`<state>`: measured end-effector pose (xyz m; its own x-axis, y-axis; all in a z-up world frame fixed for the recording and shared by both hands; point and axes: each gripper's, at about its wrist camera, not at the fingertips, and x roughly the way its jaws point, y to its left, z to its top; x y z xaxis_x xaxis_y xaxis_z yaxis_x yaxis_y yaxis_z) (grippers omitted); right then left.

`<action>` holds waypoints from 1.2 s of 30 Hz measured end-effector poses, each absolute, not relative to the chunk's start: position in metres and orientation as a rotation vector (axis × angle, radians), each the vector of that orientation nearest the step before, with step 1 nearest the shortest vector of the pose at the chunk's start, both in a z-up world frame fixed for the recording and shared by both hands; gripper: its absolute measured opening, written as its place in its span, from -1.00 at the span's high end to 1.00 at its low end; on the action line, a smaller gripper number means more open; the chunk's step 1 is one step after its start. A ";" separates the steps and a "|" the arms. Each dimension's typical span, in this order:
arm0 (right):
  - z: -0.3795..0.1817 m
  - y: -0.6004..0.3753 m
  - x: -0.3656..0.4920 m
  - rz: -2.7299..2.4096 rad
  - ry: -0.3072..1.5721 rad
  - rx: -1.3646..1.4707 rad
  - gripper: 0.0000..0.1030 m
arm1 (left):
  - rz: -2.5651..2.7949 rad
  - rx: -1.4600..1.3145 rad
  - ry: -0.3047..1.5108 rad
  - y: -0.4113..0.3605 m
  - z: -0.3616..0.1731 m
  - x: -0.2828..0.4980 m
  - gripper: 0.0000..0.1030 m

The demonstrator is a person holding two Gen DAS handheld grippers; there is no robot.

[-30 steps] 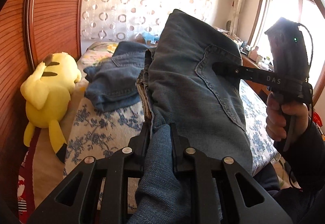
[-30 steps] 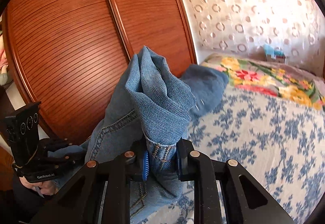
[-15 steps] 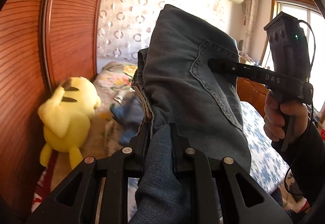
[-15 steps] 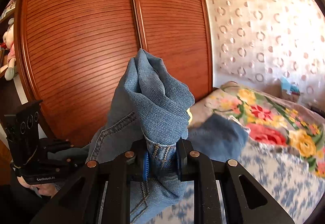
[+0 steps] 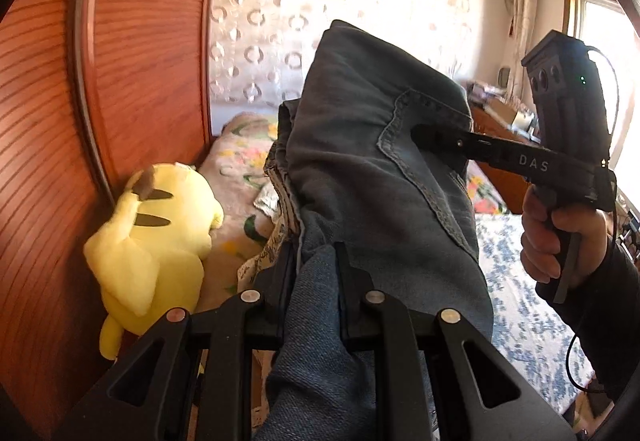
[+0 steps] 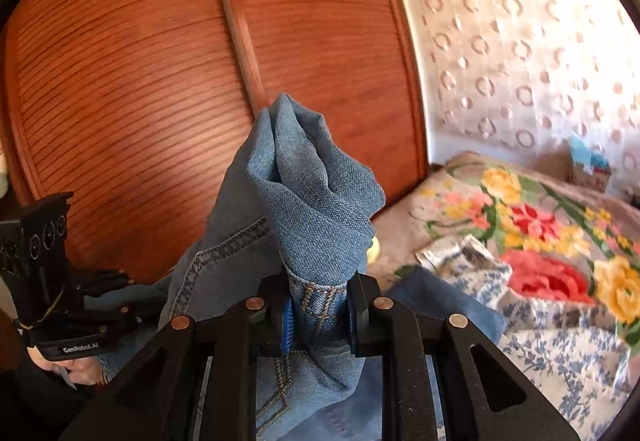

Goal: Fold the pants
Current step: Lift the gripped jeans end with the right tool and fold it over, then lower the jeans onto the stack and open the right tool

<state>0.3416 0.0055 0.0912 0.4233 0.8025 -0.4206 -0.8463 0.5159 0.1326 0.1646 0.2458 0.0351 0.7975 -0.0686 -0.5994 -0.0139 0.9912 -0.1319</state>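
Folded blue denim pants hang lifted between both grippers above the bed. My left gripper is shut on a thick bunch of the denim at one side. In the left wrist view the right gripper's fingers reach in from the right and pinch the other side beside a stitched pocket seam. My right gripper is shut on a bunched edge of the pants with belt-loop stitching between its pads. The left gripper's body shows at the lower left of that view.
A wooden slatted wardrobe stands close on the left. A yellow plush toy leans against it on the bed, which has a blue floral sheet and a flowered blanket. Another denim piece lies on the bed.
Both grippers have lifted the pants and swung them left toward the wardrobe. The bed and the other jeans slid down and right in view, and the plush toy now looks closer.
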 end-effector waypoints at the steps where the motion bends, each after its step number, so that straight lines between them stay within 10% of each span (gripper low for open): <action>1: 0.084 0.004 0.352 1.023 0.486 -0.099 0.61 | -0.035 -0.127 0.669 0.243 0.028 0.176 0.63; 11: 0.036 0.007 0.436 0.936 0.657 -0.077 0.50 | -0.044 -0.118 0.769 0.241 -0.009 0.232 0.58; 19: 0.045 0.005 0.457 0.875 0.724 -0.047 -0.02 | -0.018 -0.125 0.785 0.247 -0.008 0.236 0.33; 23: 0.055 -0.005 0.447 0.841 0.694 -0.050 -0.02 | -0.024 -0.135 0.754 0.250 0.001 0.227 -0.05; 36: 0.083 0.012 0.379 0.922 0.516 -0.149 0.04 | -0.052 -0.087 0.703 0.225 0.017 0.205 -0.06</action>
<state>0.3788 0.0119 0.0829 0.4925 0.7219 -0.4861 -0.7920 0.6033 0.0937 0.2051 0.2250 0.0173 0.7618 -0.0769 -0.6432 0.0183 0.9951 -0.0973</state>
